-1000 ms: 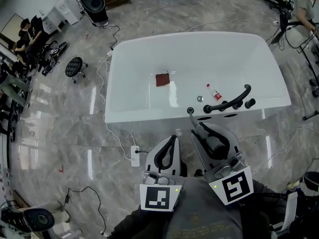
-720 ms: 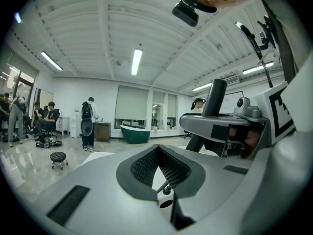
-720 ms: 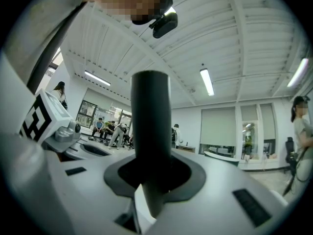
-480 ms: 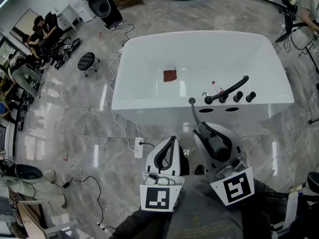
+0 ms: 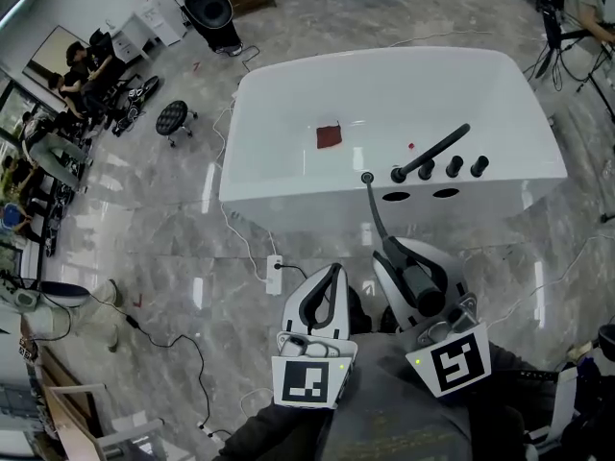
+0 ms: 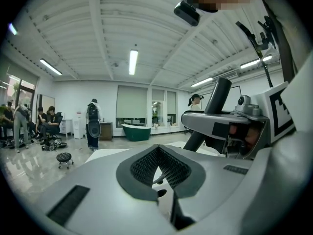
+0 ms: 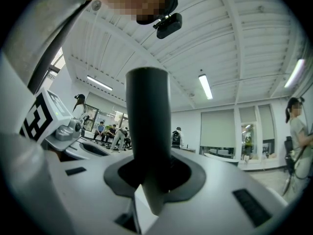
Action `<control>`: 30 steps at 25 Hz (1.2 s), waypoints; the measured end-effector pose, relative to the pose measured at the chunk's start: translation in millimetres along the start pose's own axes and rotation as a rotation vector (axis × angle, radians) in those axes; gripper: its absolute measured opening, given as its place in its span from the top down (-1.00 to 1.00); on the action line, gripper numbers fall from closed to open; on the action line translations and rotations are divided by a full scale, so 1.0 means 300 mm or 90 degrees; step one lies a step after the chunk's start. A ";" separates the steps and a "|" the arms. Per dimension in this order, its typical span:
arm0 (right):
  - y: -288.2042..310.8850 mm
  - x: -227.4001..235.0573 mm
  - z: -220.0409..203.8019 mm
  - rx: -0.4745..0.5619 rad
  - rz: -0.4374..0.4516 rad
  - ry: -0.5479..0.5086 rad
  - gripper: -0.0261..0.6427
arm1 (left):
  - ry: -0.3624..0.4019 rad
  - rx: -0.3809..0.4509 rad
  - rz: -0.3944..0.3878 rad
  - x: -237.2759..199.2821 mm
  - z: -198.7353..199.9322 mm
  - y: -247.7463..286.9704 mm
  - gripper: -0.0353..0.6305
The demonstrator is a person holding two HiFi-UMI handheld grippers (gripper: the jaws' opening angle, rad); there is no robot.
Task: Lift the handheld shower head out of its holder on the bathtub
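A white bathtub (image 5: 307,205) stands ahead on the marble floor, with a black faucet spout (image 5: 432,150) and knobs (image 5: 454,166) on its near rim. My right gripper (image 5: 397,255) is shut on the black shower head handle (image 5: 419,288), held well back from the tub. A thin hose (image 5: 374,209) runs from the rim to it. In the right gripper view the dark handle (image 7: 148,131) stands up between the jaws of the right gripper (image 7: 151,182). My left gripper (image 5: 332,271) hangs beside it, shut and holding nothing; its own view shows the left gripper (image 6: 159,173) with pads meeting.
A brown-red cloth (image 5: 329,136) and a small red item (image 5: 411,146) lie in the tub. A power strip (image 5: 275,263) with cables lies on the floor at the left. A stool (image 5: 174,118) and seated people (image 5: 77,65) are far left.
Both grippers have drawn back from the tub, which now sits further away in the head view. More hose shows stretched between the rim and the shower head in the right gripper.
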State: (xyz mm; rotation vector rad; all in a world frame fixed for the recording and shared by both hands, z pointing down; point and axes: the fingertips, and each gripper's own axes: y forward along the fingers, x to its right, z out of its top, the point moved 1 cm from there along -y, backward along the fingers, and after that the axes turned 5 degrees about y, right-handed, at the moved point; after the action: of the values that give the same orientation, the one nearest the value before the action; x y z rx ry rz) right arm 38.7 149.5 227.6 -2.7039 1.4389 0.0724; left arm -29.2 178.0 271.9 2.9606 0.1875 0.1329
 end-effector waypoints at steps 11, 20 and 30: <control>0.060 -0.068 0.006 -0.003 -0.016 0.003 0.64 | 0.002 0.008 -0.013 -0.091 -0.004 -0.029 0.89; 0.159 -0.099 -0.004 -0.009 -0.027 -0.008 0.65 | -0.019 0.020 -0.039 -0.183 -0.027 0.019 0.89; 0.245 -0.114 -0.003 -0.009 -0.035 -0.019 0.65 | -0.037 0.017 -0.054 -0.270 -0.059 0.072 0.89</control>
State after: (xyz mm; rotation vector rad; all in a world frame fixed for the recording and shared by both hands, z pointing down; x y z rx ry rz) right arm -41.4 136.7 227.6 -2.7383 1.3609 0.1198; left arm -108.3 149.1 286.6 2.9732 0.3095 0.0333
